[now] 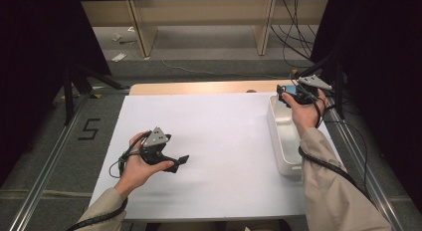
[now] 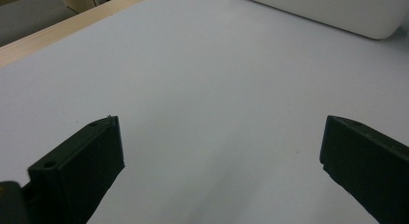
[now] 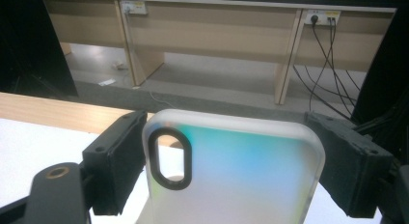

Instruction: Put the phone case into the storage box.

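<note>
Phone case (image 3: 231, 173) is held between the jaws of the right gripper (image 3: 231, 161), pinched across its width, above the far end of the white tray (image 1: 278, 141) near the table's (image 1: 209, 141) far right corner. The case is judged light, thin and somewhat flexible, with a smooth frosted shell likely to slip; a grip on the two long side edges, as now, is judged soundest. The long axis runs along the jaws, with the camera cut-out end pointing away from the hand, toward the table's far edge. Left gripper (image 1: 181, 161) is seen low over the near left part of the table, jaws spread wide, nothing between them.
</note>
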Demonstrator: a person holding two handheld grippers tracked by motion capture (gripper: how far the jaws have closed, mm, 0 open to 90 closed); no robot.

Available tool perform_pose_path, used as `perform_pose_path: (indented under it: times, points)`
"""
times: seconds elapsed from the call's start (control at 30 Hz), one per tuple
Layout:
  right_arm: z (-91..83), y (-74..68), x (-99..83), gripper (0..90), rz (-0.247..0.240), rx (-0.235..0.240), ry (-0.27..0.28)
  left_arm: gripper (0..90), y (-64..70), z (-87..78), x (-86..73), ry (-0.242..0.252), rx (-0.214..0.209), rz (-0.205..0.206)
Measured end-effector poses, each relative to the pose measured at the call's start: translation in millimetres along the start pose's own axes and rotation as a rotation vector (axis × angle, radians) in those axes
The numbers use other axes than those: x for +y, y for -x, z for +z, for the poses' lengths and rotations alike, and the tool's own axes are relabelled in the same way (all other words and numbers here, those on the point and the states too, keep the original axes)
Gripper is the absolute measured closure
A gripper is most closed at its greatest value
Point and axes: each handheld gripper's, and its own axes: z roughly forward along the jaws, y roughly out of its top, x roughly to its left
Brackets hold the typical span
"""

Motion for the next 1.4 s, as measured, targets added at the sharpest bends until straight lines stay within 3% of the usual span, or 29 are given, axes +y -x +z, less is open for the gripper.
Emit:
perform_pose_path:
  times: [1.4]
  points:
    - [18.5,0.7,-12.1,18.7,0.0,-0.01,-0.06,1.0,-0.2,0.2,-0.3,0.0,-0.001,-0.001]
